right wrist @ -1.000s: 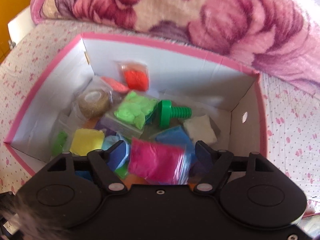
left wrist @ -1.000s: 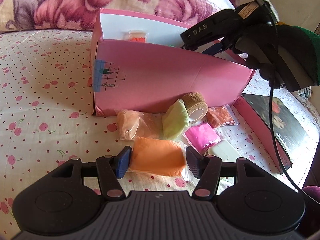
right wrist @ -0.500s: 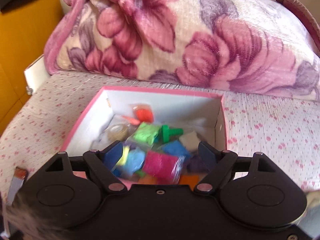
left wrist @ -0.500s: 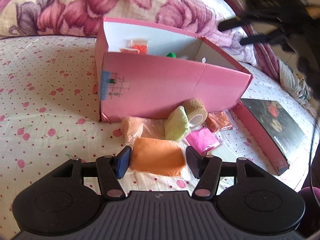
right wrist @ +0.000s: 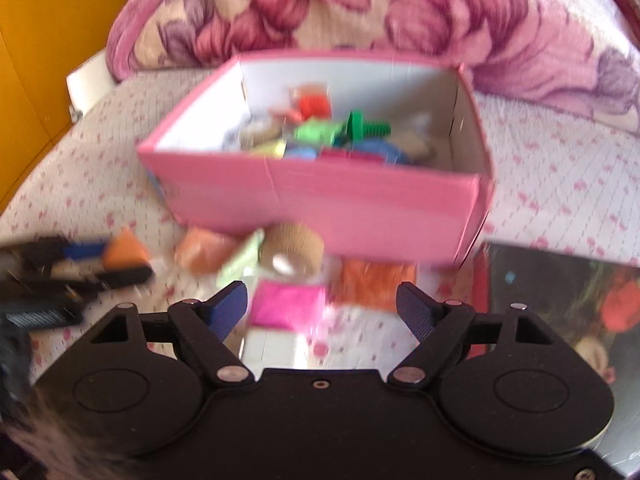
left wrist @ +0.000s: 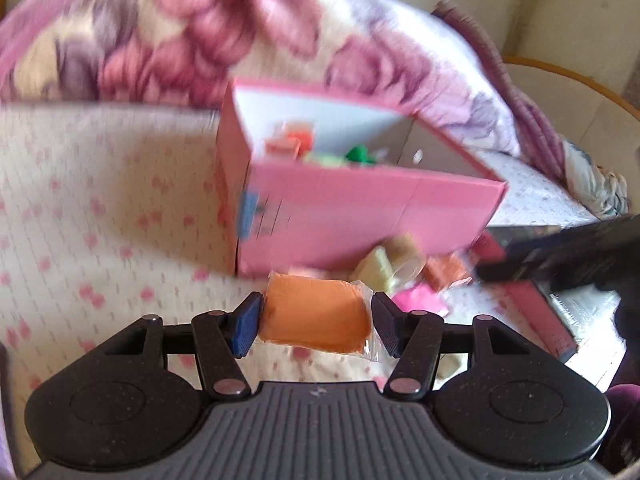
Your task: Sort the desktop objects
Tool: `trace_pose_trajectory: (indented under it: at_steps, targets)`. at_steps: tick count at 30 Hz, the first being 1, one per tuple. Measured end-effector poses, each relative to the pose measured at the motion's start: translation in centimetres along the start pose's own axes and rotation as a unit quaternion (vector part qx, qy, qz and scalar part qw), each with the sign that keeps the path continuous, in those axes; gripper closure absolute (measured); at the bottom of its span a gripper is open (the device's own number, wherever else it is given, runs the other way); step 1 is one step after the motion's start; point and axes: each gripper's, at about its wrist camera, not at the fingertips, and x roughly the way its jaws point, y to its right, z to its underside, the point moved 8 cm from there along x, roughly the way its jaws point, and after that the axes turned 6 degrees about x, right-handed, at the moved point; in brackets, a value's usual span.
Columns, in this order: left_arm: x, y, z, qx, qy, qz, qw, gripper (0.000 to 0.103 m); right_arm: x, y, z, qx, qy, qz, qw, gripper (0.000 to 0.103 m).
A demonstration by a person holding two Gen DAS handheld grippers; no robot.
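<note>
The box (right wrist: pixel 320 200) sits on the bed (right wrist: pixel 560 184), now farther off. The right tool (right wrist: pixel 322 308) has backed out of it — wide, empty, over the pink bag (right wrist: pixel 286 306). The left tool (left wrist: pixel 316 324) holds the orange bag (left wrist: pixel 316 318), lifted.

Bed (right wrist: pixel 560 184) under a cherry-print sheet

A pink box (right wrist: pixel 320 200) stands on it; before the box lie a tan tape roll (right wrist: pixel 292 250), small colored bags and a dark book (right wrist: pixel 560 280).
</note>
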Motion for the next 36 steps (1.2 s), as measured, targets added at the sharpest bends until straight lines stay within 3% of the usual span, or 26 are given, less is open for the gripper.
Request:
trace_pose_trajectory:
  at_steps: [12,16,22,27,36]
  targets:
    - [-3.5,0.2,-4.5,-0.027,0.065,-0.016,0.9974,0.044,1.8,-0.5,2.3,0.007,-0.016,-0.020,1.000,0.021]
    - [-3.4,0.1,-6.5,-0.041,0.077,-0.007,0.9961,0.045,2.0,-0.6,2.5,0.009,-0.006,-0.023,1.000,0.021]
    - [-1.4,0.2,-11.3,-0.017,0.100,-0.020,0.9947,0.044,2.2,-0.1,2.3,0.041,0.014,-0.032,0.999,0.021]
    - [3.1,0.0,-13.2,-0.006,0.085,-0.032,0.9959,0.044,3.0,-0.2,2.5,0.042,0.018,-0.036,0.998,0.021]
    - [9.5,0.7,-12.1,0.018,0.027,-0.023,0.9992,0.044,5.1,-1.6,2.9,-0.013,0.013,-0.032,0.999,0.021]
